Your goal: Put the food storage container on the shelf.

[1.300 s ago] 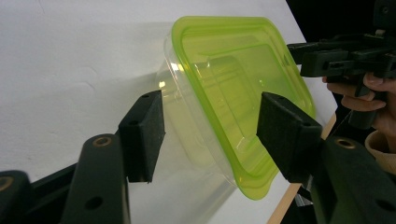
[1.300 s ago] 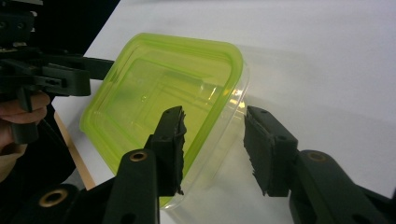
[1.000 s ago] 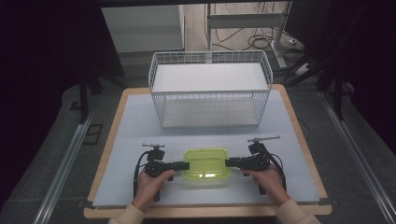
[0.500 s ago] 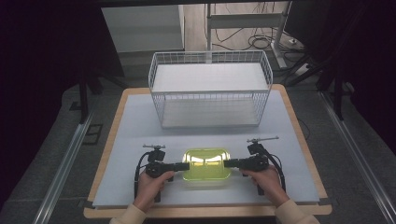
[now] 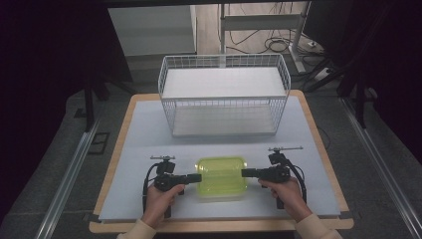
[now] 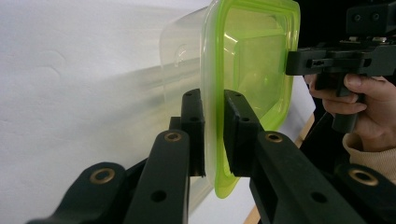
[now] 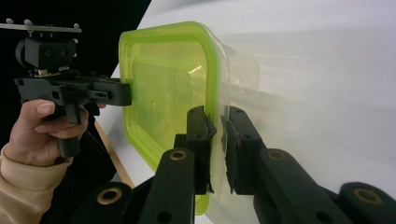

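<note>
**Both tools pinching the lid rim**

Left tool (image 5: pixel 195 178) & right tool (image 5: pixel 247 173) have just closed, each clamped on the rim of the green-lidded container (image 5: pixel 221 177), sitting on the desk (image 5: pixel 149 129) in front of the wire basket (image 5: pixel 224 94). Risk imo: thin rim grips, so uneven lifting could pop the lid off or let it slip.

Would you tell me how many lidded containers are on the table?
1: the green-lidded container sits near the table's front edge, between the left gripper and right gripper, before the wire basket.
</note>
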